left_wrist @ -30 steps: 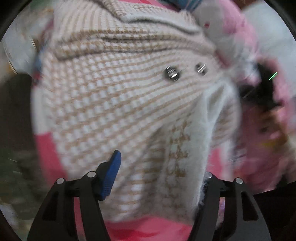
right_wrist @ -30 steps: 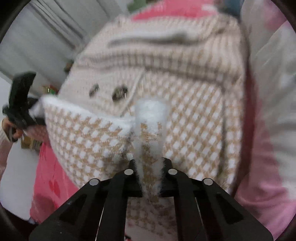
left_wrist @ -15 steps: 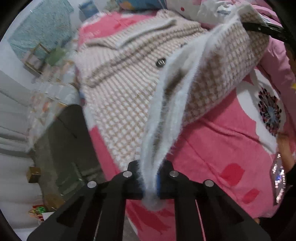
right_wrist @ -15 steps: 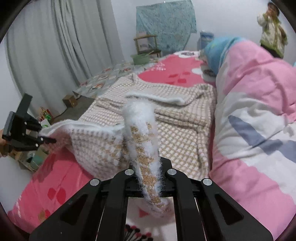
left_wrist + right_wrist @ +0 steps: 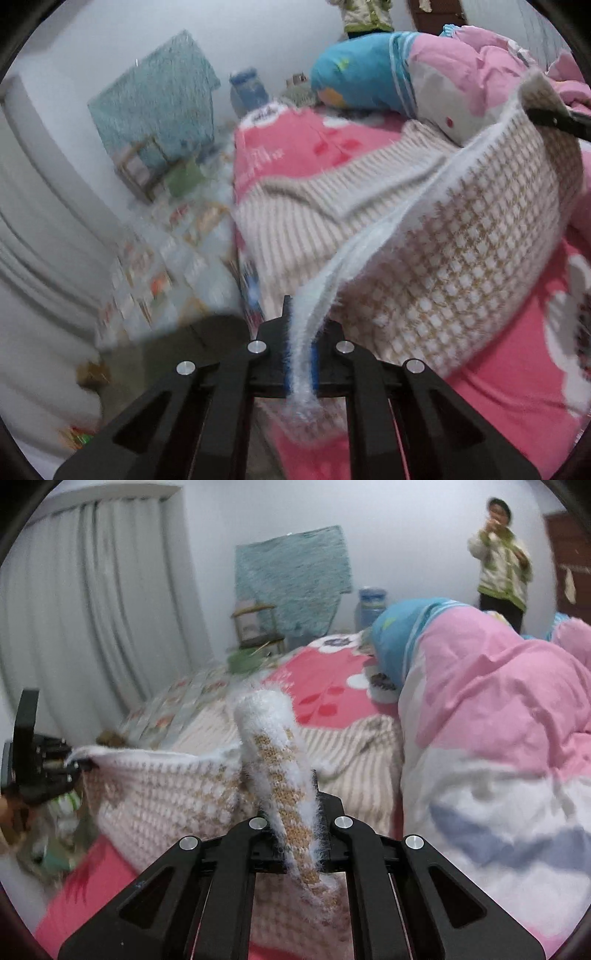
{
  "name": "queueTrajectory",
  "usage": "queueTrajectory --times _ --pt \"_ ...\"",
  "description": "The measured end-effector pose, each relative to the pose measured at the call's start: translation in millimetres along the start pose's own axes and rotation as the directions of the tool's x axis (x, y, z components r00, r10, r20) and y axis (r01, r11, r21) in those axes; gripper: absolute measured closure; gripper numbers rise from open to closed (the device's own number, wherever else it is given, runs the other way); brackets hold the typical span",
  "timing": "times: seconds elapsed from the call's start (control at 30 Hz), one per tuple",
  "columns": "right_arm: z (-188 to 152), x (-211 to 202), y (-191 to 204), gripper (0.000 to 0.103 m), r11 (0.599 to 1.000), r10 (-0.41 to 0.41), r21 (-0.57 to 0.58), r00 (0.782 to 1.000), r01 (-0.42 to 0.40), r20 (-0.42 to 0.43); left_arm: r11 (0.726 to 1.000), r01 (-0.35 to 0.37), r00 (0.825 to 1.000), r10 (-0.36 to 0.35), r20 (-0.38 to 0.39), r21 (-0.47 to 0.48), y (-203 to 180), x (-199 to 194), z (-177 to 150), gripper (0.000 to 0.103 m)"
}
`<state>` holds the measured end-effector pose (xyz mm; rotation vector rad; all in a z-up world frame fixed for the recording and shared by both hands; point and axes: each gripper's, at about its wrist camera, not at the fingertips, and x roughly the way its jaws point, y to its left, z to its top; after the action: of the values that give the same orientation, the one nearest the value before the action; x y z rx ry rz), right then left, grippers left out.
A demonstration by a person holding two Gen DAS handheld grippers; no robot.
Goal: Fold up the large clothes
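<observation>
A fluffy beige-and-white checked knit sweater [image 5: 443, 266] lies on a pink bed, its near hem lifted off the sheet. My left gripper [image 5: 301, 347] is shut on the white fuzzy edge of that hem. The right gripper [image 5: 295, 830] is shut on the other end of the hem, a checked fold standing up between its fingers. The hem hangs stretched between both grippers. In the right wrist view the left gripper [image 5: 79, 764] shows at the far left, gripping the hem. In the left wrist view a black finger [image 5: 557, 120] of the right gripper shows at upper right.
A pink-and-white quilt [image 5: 498, 738] and a blue pillow [image 5: 362, 81] are piled along the bed's right side. The pink flowered sheet [image 5: 524, 369] lies under the sweater. A person [image 5: 502, 576] stands at the far wall. A stool, a teal cloth and curtains [image 5: 92, 609] stand left of the bed.
The left gripper closed on the sweater's hem. Both grippers rose and tilted up, lifting the hem off the bed, so the room beyond came into view.
</observation>
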<state>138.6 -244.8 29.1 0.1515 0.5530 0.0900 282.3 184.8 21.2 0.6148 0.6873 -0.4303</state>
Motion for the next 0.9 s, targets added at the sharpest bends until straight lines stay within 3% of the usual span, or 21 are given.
queueTrajectory --times 0.17,0.3,0.37,0.4,0.47,0.5,0.53,0.57,0.6,0.63,0.67,0.7,0.73,0.77,0.83,0.9 --pt "47.4 62.4 -30.9 0.097 0.998 -0.034 0.043 0.999 0.034 0.015 1.000 0.007 0.999 -0.006 0.034 -0.025 32.5 61.0 63.8 0.096" --pt "71.9 119.1 -57.3 0.097 0.991 -0.090 0.094 0.996 0.092 -0.022 0.998 0.041 0.999 -0.041 0.005 -0.054 52.7 133.9 122.1 0.096" --pt "75.7 161.4 -68.3 0.096 0.981 -0.187 0.029 0.977 0.191 -0.100 0.998 0.059 0.997 -0.058 0.050 -0.019 50.1 163.4 144.1 0.093" --pt "72.1 193.6 -81.0 0.095 0.961 -0.274 -0.010 0.945 0.277 -0.177 0.996 0.087 0.993 -0.088 0.074 0.025 46.0 181.0 152.1 0.092" --pt "67.1 218.2 -95.0 0.095 0.944 -0.314 0.016 0.914 0.328 -0.256 0.988 0.150 0.989 -0.149 0.022 -0.031 49.3 215.5 162.0 0.075" --pt "67.9 226.8 -94.8 0.094 0.934 -0.345 -0.004 0.898 0.357 -0.272 0.984 0.147 0.988 -0.150 -0.023 -0.103 56.8 234.9 163.9 0.067" --pt "70.9 229.8 -89.1 0.091 0.925 -0.373 -0.034 0.890 0.377 -0.264 0.982 0.113 0.992 -0.120 -0.044 -0.149 62.9 244.1 163.2 0.051" --pt "72.3 229.3 -83.3 0.081 0.924 -0.381 -0.060 0.892 0.379 -0.243 0.967 0.083 0.994 -0.097 -0.044 -0.240 75.2 251.7 159.7 0.044" --pt "75.3 229.5 -71.9 0.074 0.921 -0.387 -0.129 0.899 0.368 -0.203 0.944 0.105 0.993 -0.119 -0.026 -0.313 86.8 256.6 157.2 0.043" --pt "76.6 229.7 -63.2 0.060 0.914 -0.390 -0.186 0.907 0.360 -0.158 0.904 0.153 0.986 -0.168 -0.001 -0.399 99.8 259.9 150.7 0.043" --pt "76.7 231.2 -57.4 0.057 0.906 -0.396 -0.219 0.909 0.363 -0.131 0.872 0.162 0.983 -0.185 -0.004 -0.461 109.1 264.7 144.5 0.043" --pt "78.5 237.6 -52.2 0.057 0.882 -0.432 -0.261 0.893 0.392 -0.121 0.833 0.146 0.980 -0.194 -0.034 -0.534 120.1 271.2 134.9 0.045" --pt "81.1 245.8 -51.2 0.057 0.866 -0.458 -0.284 0.882 0.412 -0.115 0.813 0.141 0.978 -0.203 -0.048 -0.565 126.2 273.5 127.7 0.056" --pt "83.9 250.5 -50.9 0.057 0.860 -0.466 -0.294 0.877 0.417 -0.117 0.794 0.140 0.979 -0.200 -0.037 -0.592 132.0 271.9 119.6 0.057" --pt "91.1 250.2 -53.7 0.057 0.856 -0.484 -0.273 0.866 0.438 -0.128 0.785 0.105 0.989 -0.147 -0.020 -0.611 135.2 260.9 111.5 0.061" --pt "98.2 228.4 -51.5 0.054 0.867 -0.472 -0.211 0.880 0.451 -0.059 0.802 0.108 0.992 -0.127 0.010 -0.587 131.2 242.6 108.6 0.062"
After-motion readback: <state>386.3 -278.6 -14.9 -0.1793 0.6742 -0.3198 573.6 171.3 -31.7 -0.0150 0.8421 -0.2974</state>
